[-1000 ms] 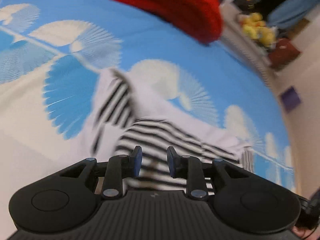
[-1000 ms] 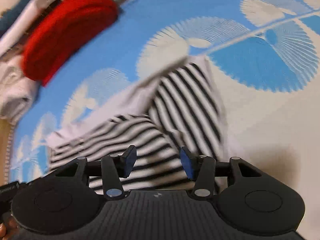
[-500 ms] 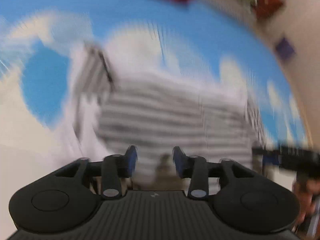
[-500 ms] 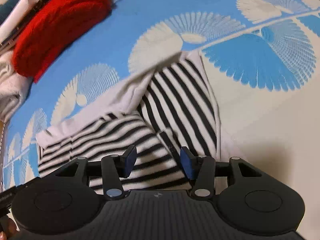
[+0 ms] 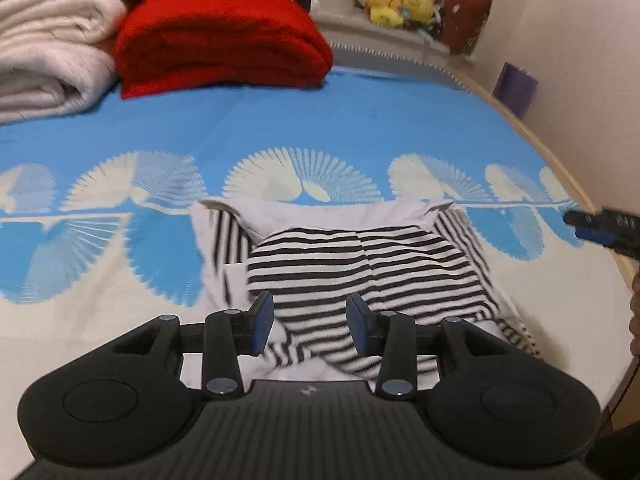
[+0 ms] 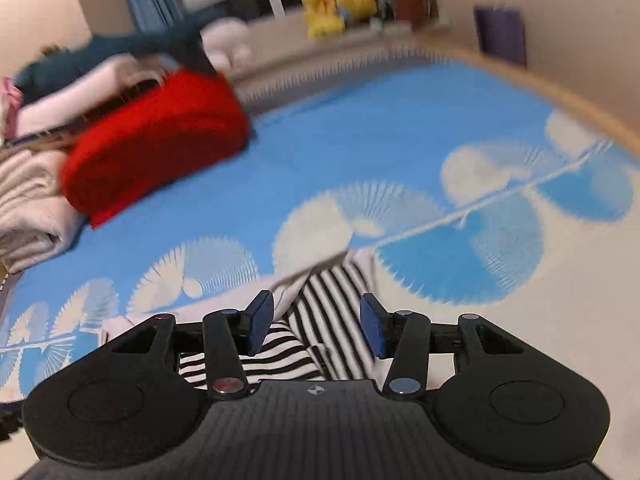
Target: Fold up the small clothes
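A small black-and-white striped garment (image 5: 360,264) lies partly folded on the blue and white bedspread (image 5: 280,120), its sides turned in and its white inside showing at the top. My left gripper (image 5: 310,320) is open and empty just above its near edge. My right gripper (image 6: 316,324) is open and empty over the garment's right part (image 6: 332,300). The right gripper's tip (image 5: 600,226) shows at the right edge of the left wrist view.
A folded red blanket (image 5: 220,40) and folded white blankets (image 5: 48,60) lie at the far side of the bed. Yellow plush toys (image 5: 396,2) sit on a shelf behind. The bed's wooden edge (image 5: 560,160) and a wall run along the right.
Both grippers have pulled back and tilted up from the garment, so more of the bed's far side shows. The left jaws have opened wider. The garment lies as before.
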The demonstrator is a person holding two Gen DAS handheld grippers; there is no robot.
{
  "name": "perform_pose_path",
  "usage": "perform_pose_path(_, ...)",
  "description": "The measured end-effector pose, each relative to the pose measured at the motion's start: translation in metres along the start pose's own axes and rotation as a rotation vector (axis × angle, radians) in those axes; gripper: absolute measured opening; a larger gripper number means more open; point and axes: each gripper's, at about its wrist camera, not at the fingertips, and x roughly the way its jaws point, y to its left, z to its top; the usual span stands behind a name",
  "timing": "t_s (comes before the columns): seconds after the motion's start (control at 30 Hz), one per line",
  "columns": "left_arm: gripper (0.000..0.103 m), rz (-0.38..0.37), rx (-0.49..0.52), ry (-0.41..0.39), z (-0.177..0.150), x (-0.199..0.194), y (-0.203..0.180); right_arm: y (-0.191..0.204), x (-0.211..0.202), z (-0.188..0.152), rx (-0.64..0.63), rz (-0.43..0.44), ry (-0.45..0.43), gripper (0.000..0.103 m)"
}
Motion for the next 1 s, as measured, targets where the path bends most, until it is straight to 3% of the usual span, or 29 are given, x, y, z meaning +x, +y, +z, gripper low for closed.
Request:
perform_pose_path(0.1, 0.045, -0.001, -0.003, -0.037, -0.028, -0.047, 0.003, -0.02, -0.052, -0.022, -0.022, 0.043, -0.034, 0.05)
perform_pose_path(0.2, 0.045, 0.007, -0.056, -0.055, -0.08, -0.08, 0.009, -0.044, -0.085, -0.055, -0.012, 0.058, -0.023, 0.051)
perform_pose_path(0.37, 0.046, -0.037, -0.256, 0.072, -0.168, -0.067, 0.025, -0.085, -0.101, -0.122, 0.069, 0.024, 0.103, 0.051)
perform_pose_path(0.47, 0.055, -0.002, -0.317, 0.14, -0.212, -0.045, 0.029, -0.101, -0.088, -0.163, 0.09, -0.008, 0.194, 0.051)
perform_pose_path(0.53, 0.055, 0.052, -0.355, 0.226, -0.226, -0.031, 0.036, -0.112, -0.078, -0.18, 0.167, -0.041, 0.288, 0.051)
perform_pose_path(0.6, 0.057, 0.006, -0.433, 0.25, -0.23, -0.027, 0.045, -0.119, -0.069, -0.19, 0.207, -0.027, 0.344, 0.052)
perform_pose_path(0.67, 0.059, 0.0, -0.441, 0.26, -0.233, -0.026, 0.05, -0.117, -0.062, -0.196, 0.172, -0.056, 0.367, 0.053)
perform_pose_path(0.73, 0.059, 0.047, -0.417, 0.288, -0.24, -0.022, 0.051, -0.112, -0.057, -0.203, 0.134, -0.062, 0.399, 0.058)
perform_pose_path(0.9, 0.059, 0.061, -0.429, 0.327, -0.249, -0.009, 0.053, -0.107, -0.055, -0.218, 0.107, -0.062, 0.442, 0.058)
perform_pose_path(0.97, 0.047, 0.069, -0.421, 0.321, -0.25, -0.005, 0.052, -0.108, -0.054, -0.219, 0.094, -0.069, 0.427, 0.054)
perform_pose_path(1.0, 0.023, 0.069, -0.411, 0.314, -0.25, -0.005, 0.051, -0.108, -0.054, -0.22, 0.093, -0.075, 0.418, 0.048)
